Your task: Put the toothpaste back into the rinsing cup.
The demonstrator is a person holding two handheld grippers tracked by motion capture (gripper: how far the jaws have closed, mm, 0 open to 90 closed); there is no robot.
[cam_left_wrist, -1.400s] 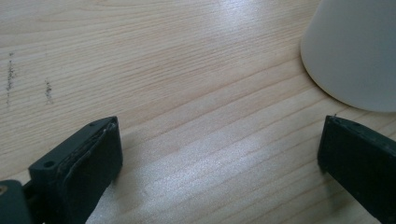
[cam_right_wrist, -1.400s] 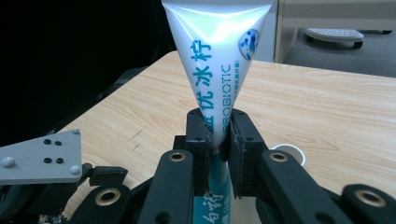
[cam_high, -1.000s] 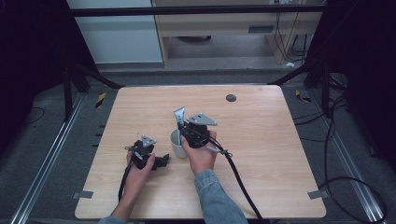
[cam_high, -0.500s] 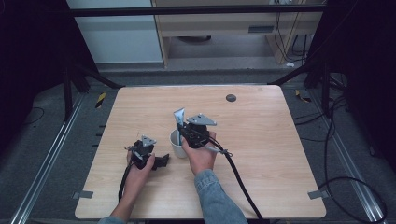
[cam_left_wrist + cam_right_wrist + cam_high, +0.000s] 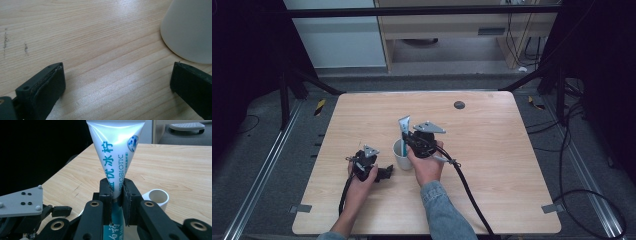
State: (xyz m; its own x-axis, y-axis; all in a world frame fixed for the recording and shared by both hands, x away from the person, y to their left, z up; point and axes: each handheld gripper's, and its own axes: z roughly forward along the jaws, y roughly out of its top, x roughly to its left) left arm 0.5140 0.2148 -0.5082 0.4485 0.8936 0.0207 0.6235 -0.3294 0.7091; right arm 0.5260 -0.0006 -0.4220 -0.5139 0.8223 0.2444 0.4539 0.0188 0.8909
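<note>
- While our right gripper point(image 5: 116, 195) pinches the toothpaste tube point(image 5: 116, 152) at its narrow middle, the tube stands upright above the white cup point(image 5: 401, 155), its flat crimped end up.
- We judge the tube light, soft and slippery, so gripping near the stiffer lower body suits it better than the flat tail.
- Our left gripper point(image 5: 117, 82) rests on the table point(image 5: 492, 135) beside the cup, jaws spread wide and empty.
- Whether the tube's cap end is inside the cup, we cannot quite tell.
</note>
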